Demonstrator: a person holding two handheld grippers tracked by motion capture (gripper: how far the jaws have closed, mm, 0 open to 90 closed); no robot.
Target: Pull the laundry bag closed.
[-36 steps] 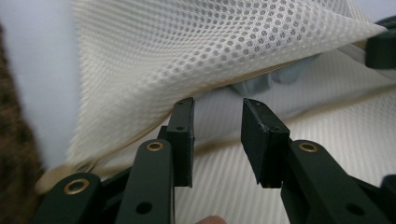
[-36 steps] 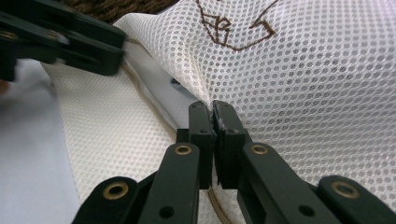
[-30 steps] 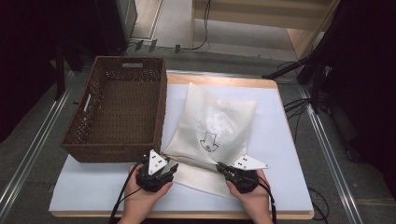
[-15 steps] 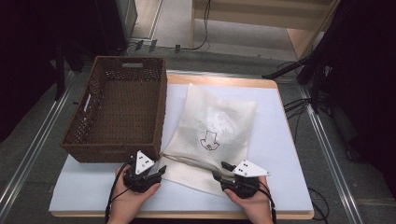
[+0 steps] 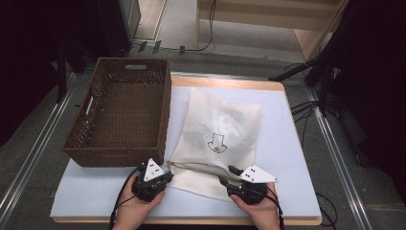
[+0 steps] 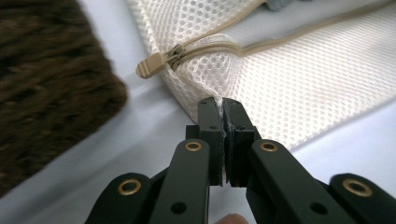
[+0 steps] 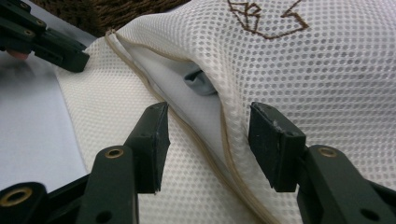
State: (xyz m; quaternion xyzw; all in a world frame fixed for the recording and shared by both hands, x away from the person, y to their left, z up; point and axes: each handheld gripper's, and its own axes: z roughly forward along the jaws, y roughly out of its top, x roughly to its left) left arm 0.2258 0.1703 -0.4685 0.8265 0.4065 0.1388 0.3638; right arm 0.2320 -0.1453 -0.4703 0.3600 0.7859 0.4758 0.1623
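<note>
A white mesh laundry bag [image 5: 218, 139] with a dark embroidered figure lies on the pale table, its zipped end toward me. The beige zipper [image 6: 224, 46] stands partly undone, and white cloth with a grey piece [image 7: 201, 84] shows inside the gap. My left gripper [image 5: 160, 176] is shut on the bag's near left corner [image 6: 219, 103], just below the zipper pull [image 6: 152, 65]. My right gripper [image 5: 233, 173] is open at the bag's near right part, its jaws either side of the unzipped mouth [image 7: 208, 126].
A brown wicker basket [image 5: 91, 146] stands with nothing in it at the table's left, close beside the bag and just beyond my left gripper. Bare table [image 5: 287, 139] lies to the right of the bag. Cables trail on the floor past the right edge.
My left gripper moved away to the left, then came back to the bag's corner and shut on it. The right gripper stayed near the bag's mouth.
</note>
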